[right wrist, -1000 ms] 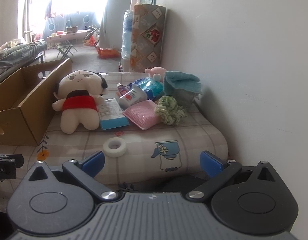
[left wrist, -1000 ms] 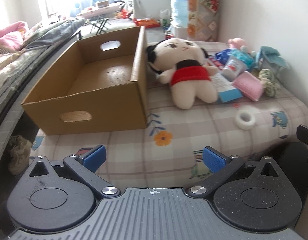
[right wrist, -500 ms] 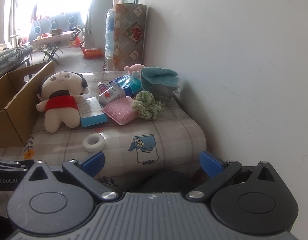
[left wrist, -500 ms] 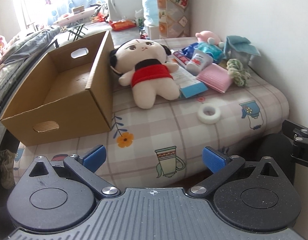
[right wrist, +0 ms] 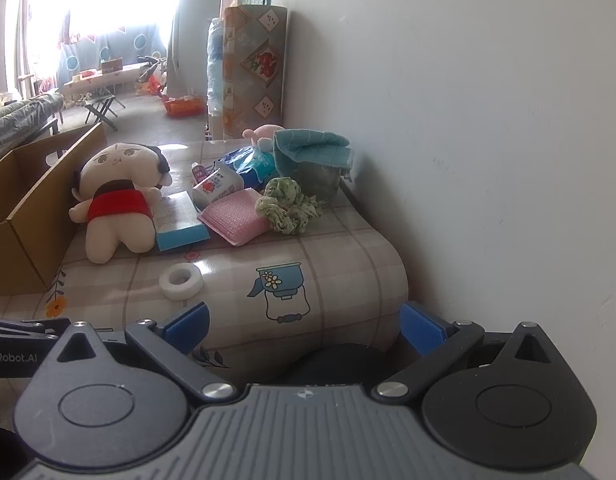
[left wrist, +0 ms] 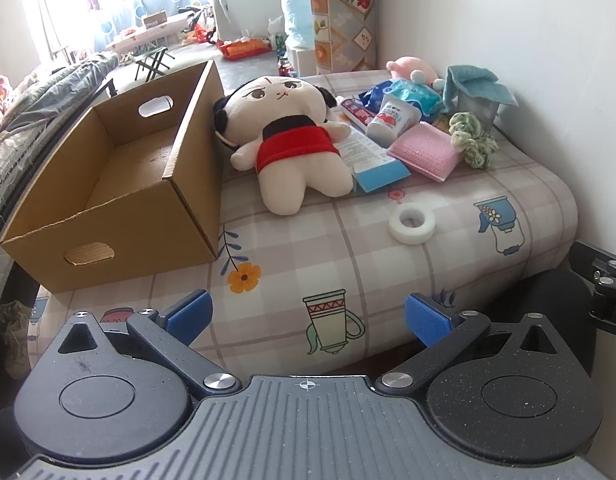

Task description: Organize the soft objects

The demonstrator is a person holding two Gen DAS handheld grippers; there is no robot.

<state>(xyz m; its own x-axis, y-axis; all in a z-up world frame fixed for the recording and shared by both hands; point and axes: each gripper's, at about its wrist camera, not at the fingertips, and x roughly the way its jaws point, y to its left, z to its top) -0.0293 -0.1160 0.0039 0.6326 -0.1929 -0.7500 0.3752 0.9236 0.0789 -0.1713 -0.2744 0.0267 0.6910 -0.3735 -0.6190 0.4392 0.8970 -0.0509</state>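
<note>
A plush doll [left wrist: 295, 136] [right wrist: 117, 196] in a red top lies on the patterned table beside an open, empty cardboard box [left wrist: 119, 184] [right wrist: 23, 208]. Behind it are a pink sponge pad [left wrist: 424, 152] [right wrist: 233, 216], a green scrunchie [left wrist: 472, 140] [right wrist: 287, 204], a teal cloth [left wrist: 476, 84] [right wrist: 312, 144] draped over a container and a small pink plush [left wrist: 410, 68] [right wrist: 263, 132]. My left gripper [left wrist: 308, 318] is open and empty at the table's near edge. My right gripper [right wrist: 303, 322] is open and empty, near the front right corner.
A white tape roll [left wrist: 412, 224] [right wrist: 180, 280] lies in front of the doll. A blue-edged box [left wrist: 372, 160], a tube [left wrist: 392, 120] and a blue packet [left wrist: 404, 94] sit among the soft things. A white wall [right wrist: 488, 140] bounds the right side.
The left gripper has swung right and pulled back, so the box and doll shifted left in its view. The right gripper has also turned right, toward the wall. Both stayed open.
</note>
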